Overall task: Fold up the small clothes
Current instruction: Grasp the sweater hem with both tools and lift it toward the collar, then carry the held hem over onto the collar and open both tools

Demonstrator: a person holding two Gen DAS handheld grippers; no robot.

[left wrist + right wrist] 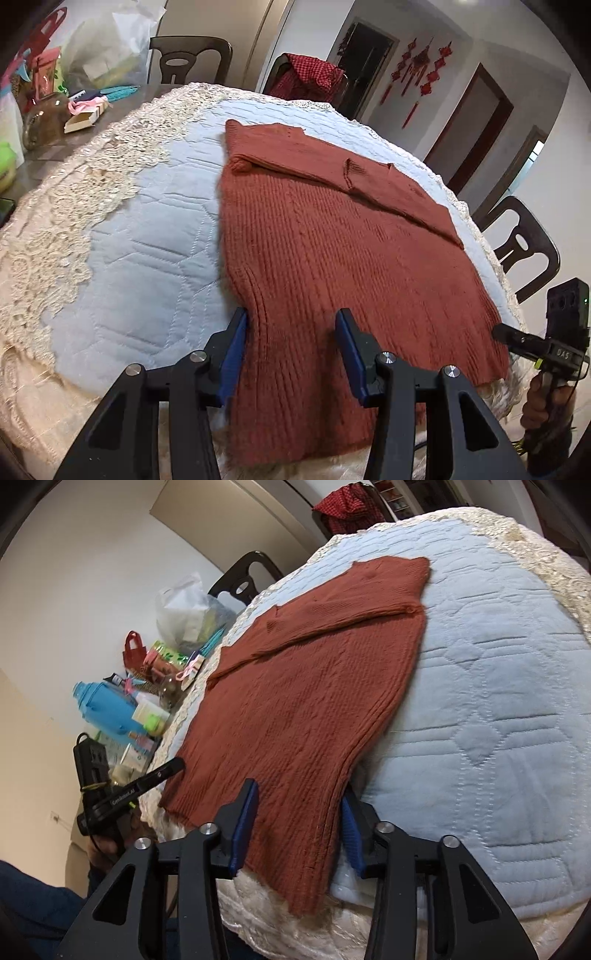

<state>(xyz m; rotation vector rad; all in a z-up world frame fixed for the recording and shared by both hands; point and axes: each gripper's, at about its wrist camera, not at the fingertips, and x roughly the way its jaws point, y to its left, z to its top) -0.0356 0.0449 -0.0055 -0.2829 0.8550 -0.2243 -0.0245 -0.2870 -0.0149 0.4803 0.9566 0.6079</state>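
Left gripper [291,332]: jaws parted, straddling the near left corner of the rust-red knit sweater [332,240]; the blue pads [234,354] stand on either side of the fabric, the left one just off its edge. Whether they press on the knit cannot be told.

Right gripper [299,812]: jaws apart over the sweater's near right corner, with the hem running between them; contact unclear here too.

The sweater lies flat on a pale blue quilted cloth [147,240] with a cream lace border [55,221], one sleeve folded across its upper part.

Beyond: dark chairs [524,243], a red checked garment [310,79] over a chair back, and bottles and bags [147,694] crowding the table's far left side.
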